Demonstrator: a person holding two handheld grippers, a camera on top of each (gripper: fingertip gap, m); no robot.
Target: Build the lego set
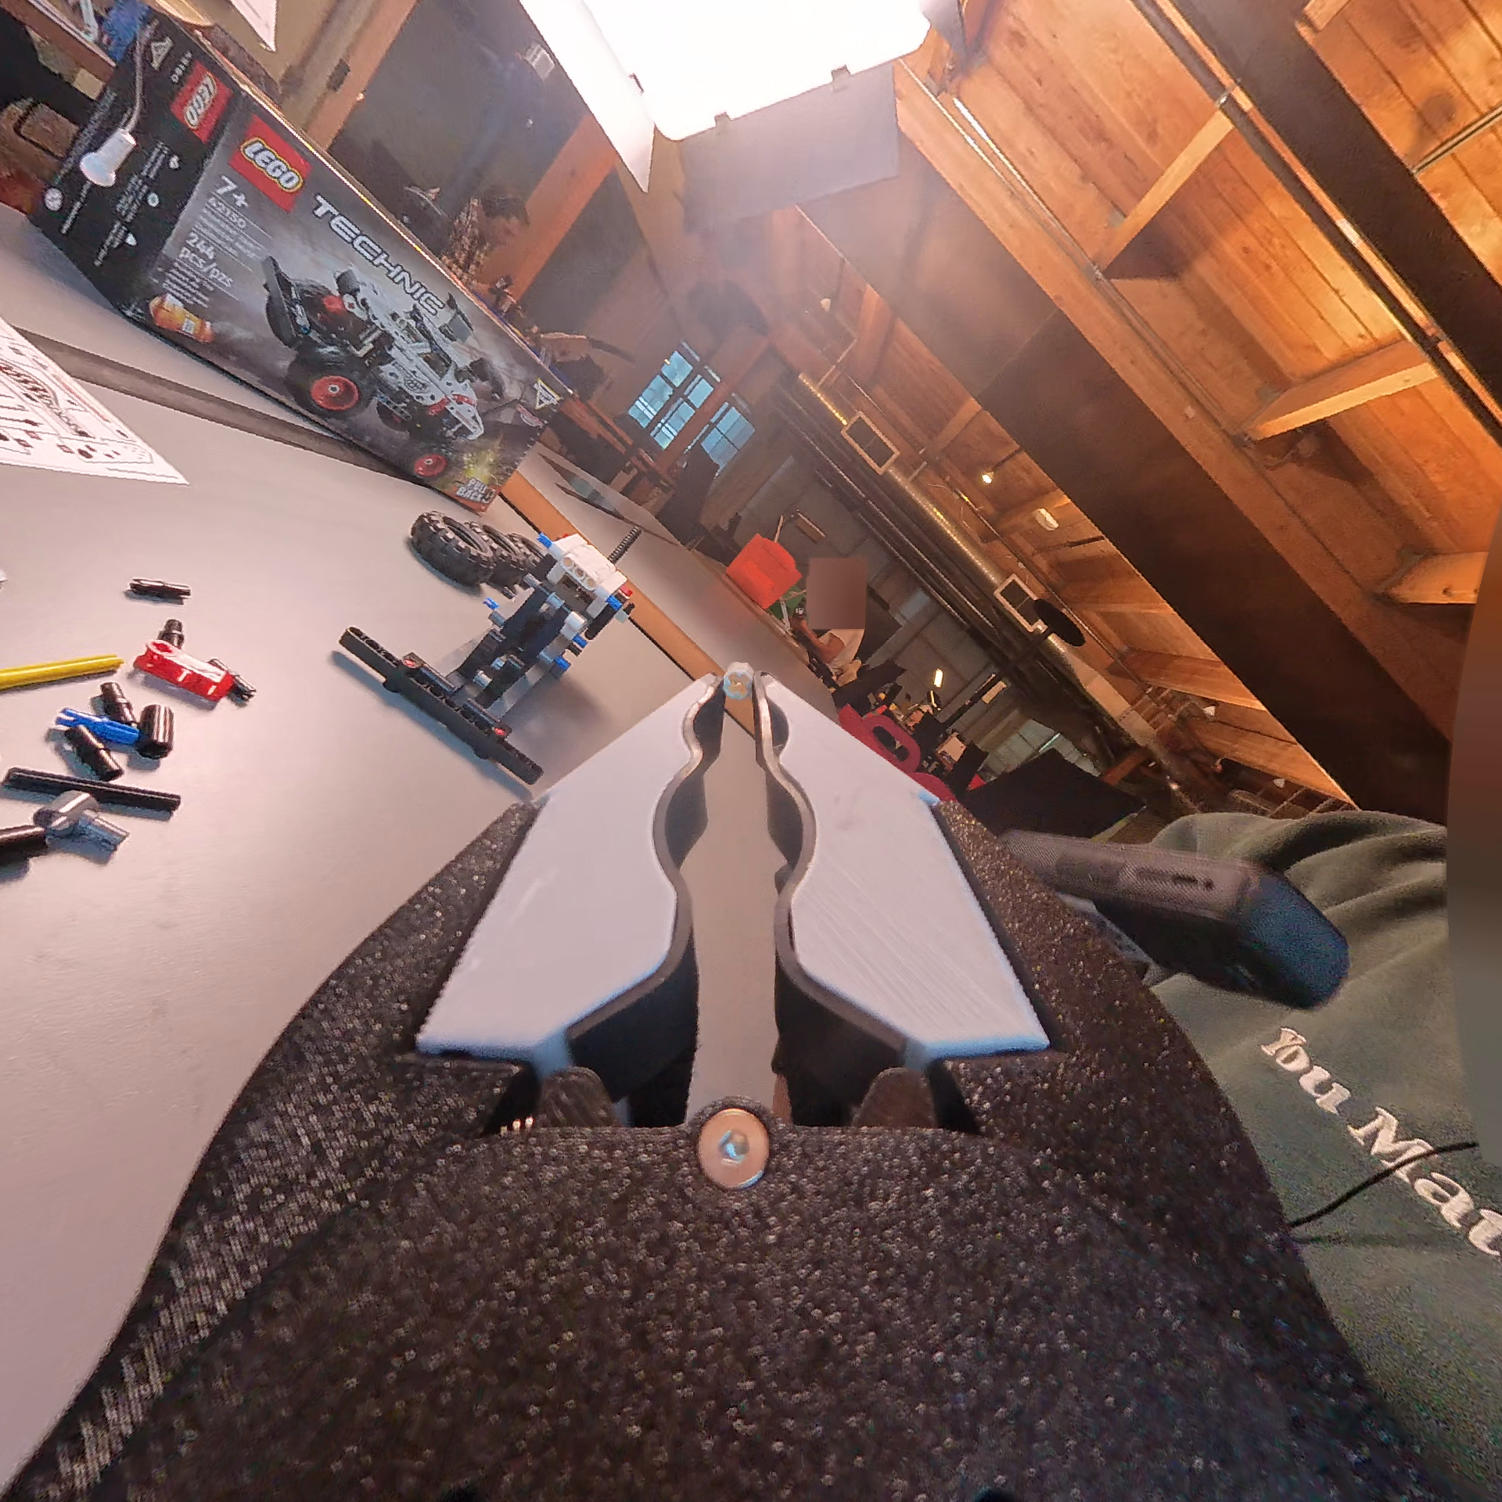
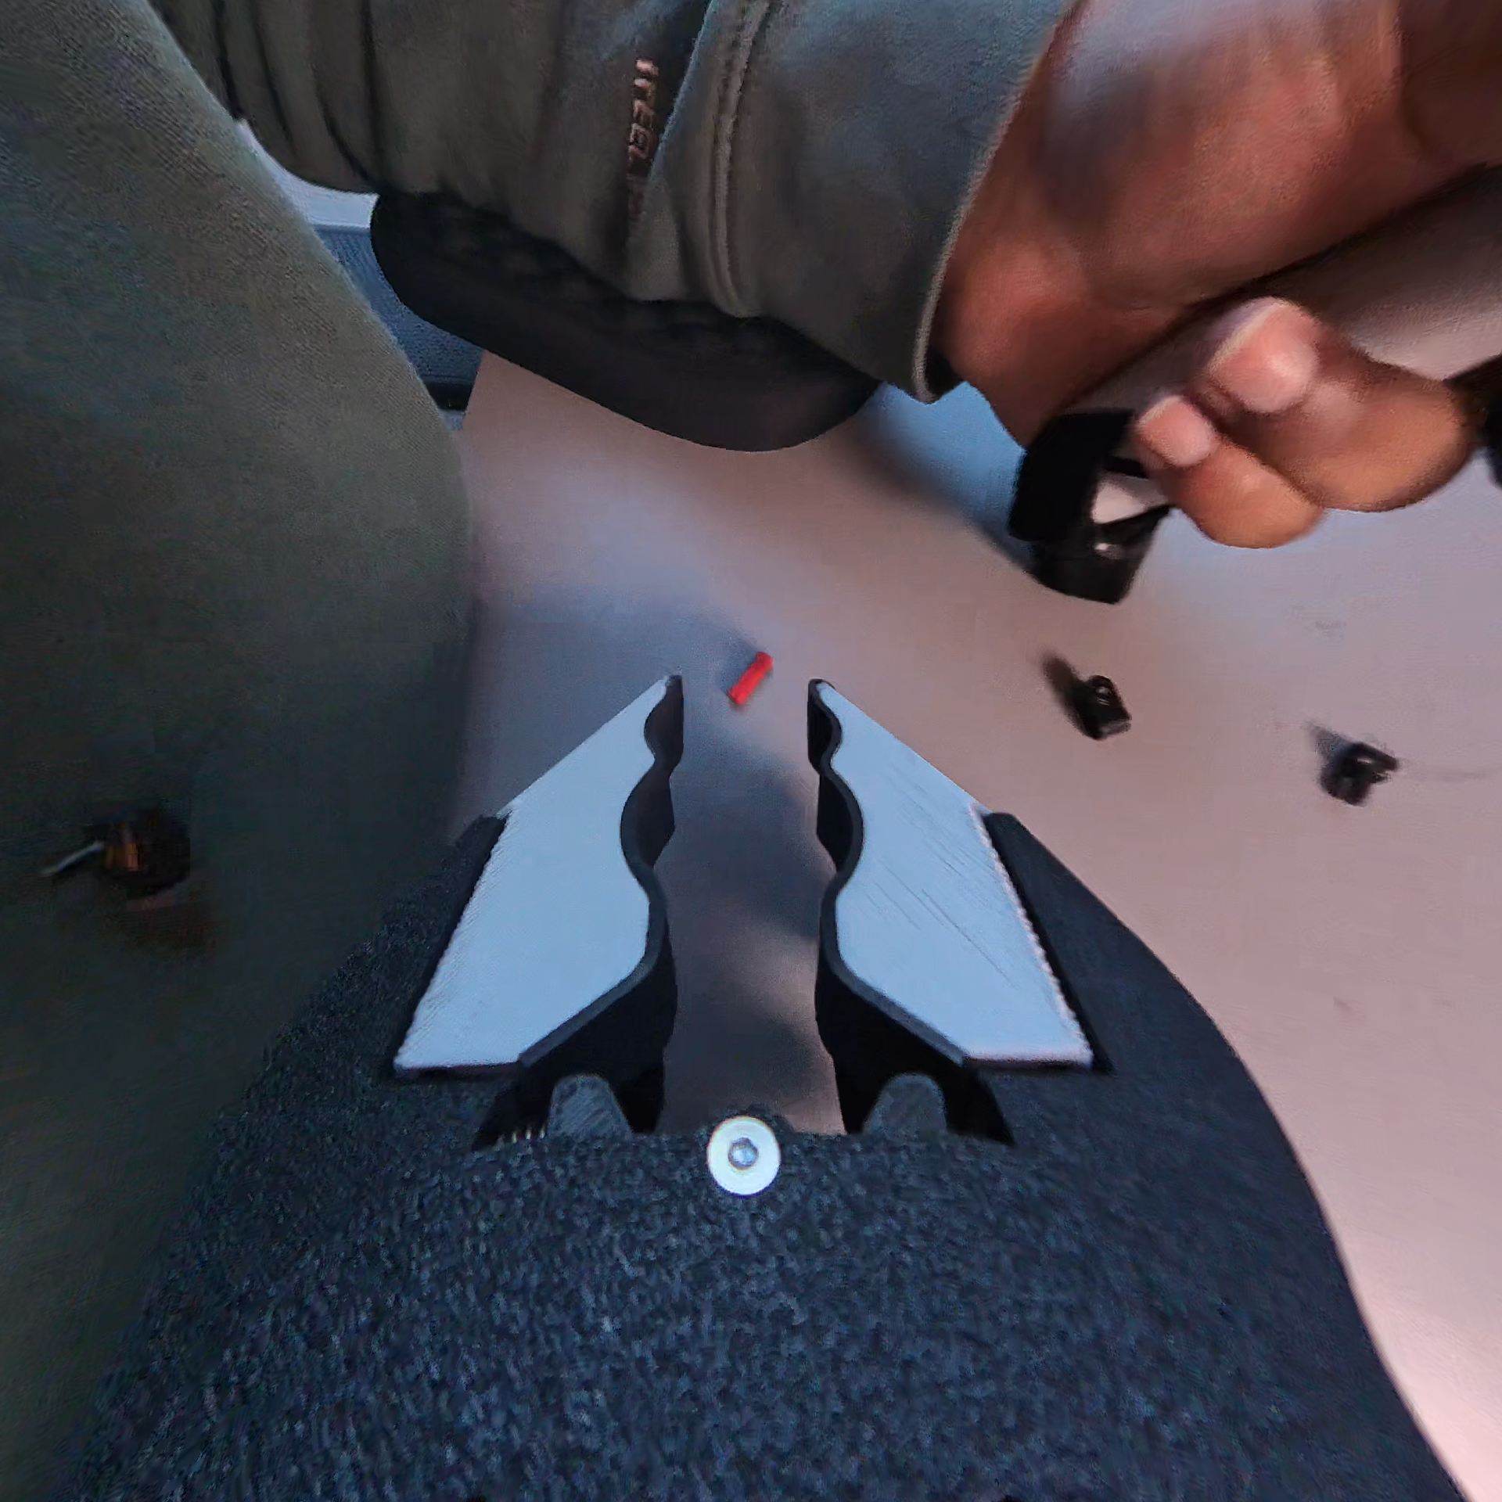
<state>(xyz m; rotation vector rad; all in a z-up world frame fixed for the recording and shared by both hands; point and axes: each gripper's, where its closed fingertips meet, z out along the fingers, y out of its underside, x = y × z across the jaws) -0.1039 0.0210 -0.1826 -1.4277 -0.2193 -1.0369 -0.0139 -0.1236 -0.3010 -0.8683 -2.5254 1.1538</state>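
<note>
Over on the far left of the grey tabletop (image 1: 244,935) a white printed instruction sheet (image 1: 65,414) lies flat. Below it sits a scatter of loose pieces: a thin yellow axle rod (image 1: 57,671), a small red connector block (image 1: 185,668), a blue pin (image 1: 97,723) among short black pins and a long black axle (image 1: 89,790). None of that is fitted yet, so plenty is left.

Behind them lies the dark cardboard set box with a truck pictured on its face (image 1: 301,301). It looks closed from here, and I cannot tell what is inside.

Moving right, here is the work done so far: a partly built frame of black, white and blue beams (image 1: 520,642), standing on the table. Chunky black rubber tyres (image 1: 467,549) lie just behind it, not mounted. Early to middle stage, I'd judge.

Now the left gripper (image 1: 738,684), raised off the table, jaws pinched on a tiny pale grey round piece (image 1: 738,681) right at the tips.

In the right wrist view, the right gripper (image 2: 744,687) hangs with jaws spread and nothing in them. A small red peg (image 2: 749,679) lies on the table right between its tips, a likely next pick. Further right, two small black connectors (image 2: 1097,705) lie apart, and a person's hand (image 2: 1219,325) grips a handle above them.
</note>
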